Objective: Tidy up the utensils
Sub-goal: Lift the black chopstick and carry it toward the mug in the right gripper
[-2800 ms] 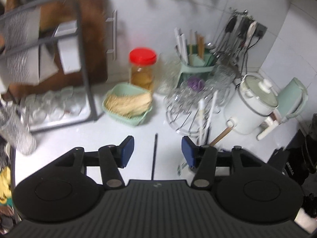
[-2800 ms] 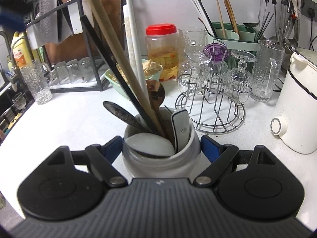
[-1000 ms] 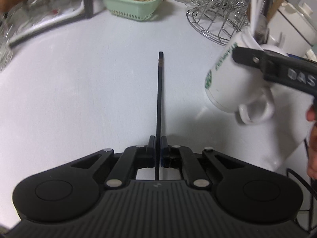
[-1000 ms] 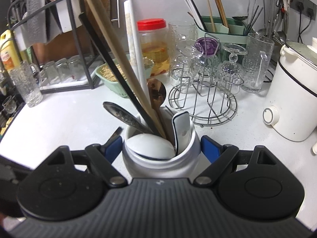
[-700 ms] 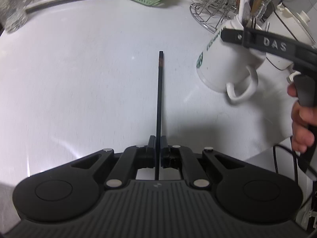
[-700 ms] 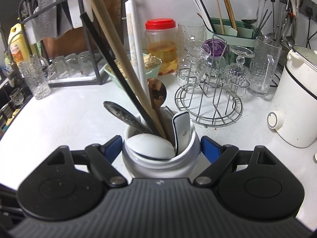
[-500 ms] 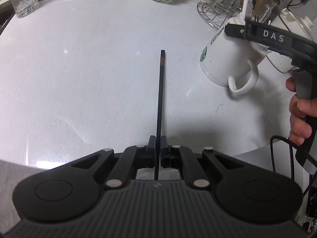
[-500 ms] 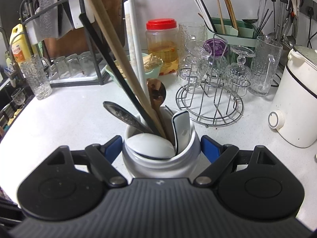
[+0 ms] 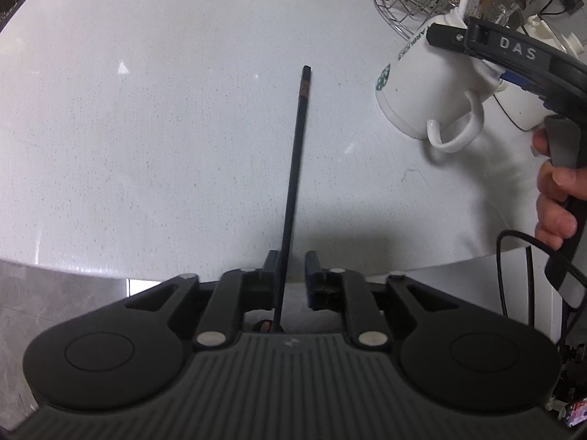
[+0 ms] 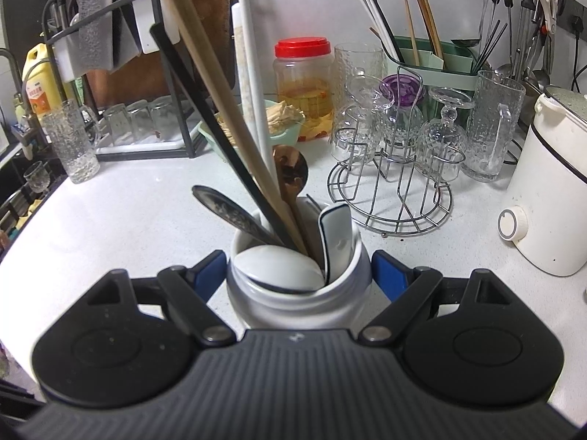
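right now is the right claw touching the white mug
Touching. The right wrist view shows the blue pads of the right claw pressed on both sides of the white mug; the left wrist view shows it held tilted.

A glossy white glazed ceramic is seen in the mug [image 9: 422, 84], while the black chopstick [image 9: 295, 168] looks smooth and matt. The countertop [image 9: 165, 128] is finished in pale speckled stone (faintly shiny). Far right, bare shiny wire forms the glass rack [image 10: 396, 198]; textured clear glass makes the tumbler [image 10: 71, 143]. A polished coppery metal spoon [image 10: 291, 172] is shown.
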